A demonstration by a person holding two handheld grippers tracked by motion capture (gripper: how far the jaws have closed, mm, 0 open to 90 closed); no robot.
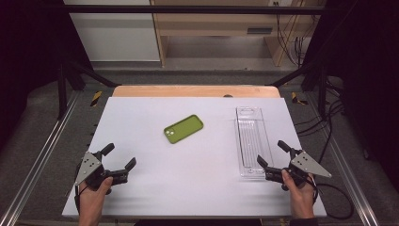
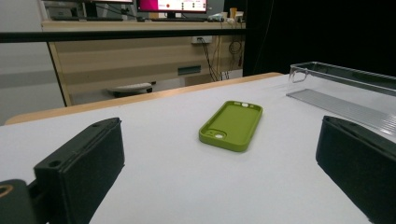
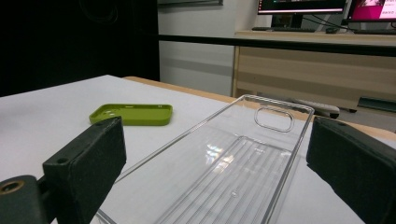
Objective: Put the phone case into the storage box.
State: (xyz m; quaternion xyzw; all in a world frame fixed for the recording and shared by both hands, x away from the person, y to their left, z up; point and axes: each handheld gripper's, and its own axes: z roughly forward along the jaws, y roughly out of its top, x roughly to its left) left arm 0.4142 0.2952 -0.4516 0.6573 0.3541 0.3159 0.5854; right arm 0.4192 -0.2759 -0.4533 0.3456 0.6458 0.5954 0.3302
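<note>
A: Grippers first: how are they sitting?

B: The left gripper [image 1: 119, 157] is hovering with its jaws spread wide and holding nothing, near the table's [image 1: 141, 188] front left corner. The right gripper [image 1: 272, 153] is gaping too, empty, just at the near end of the clear plastic tray [image 1: 250, 136].

A: And the green phone case [image 1: 184, 128]?

B: It's lying open side up mid-table, left of the tray, well apart from both grippers.

The clear tray [image 3: 233, 182] runs off the bottom edge in the right gripper view; in the left gripper view its far end [image 2: 345, 86] leaves the right edge. Monitors beyond the tray are cropped at the top.
</note>
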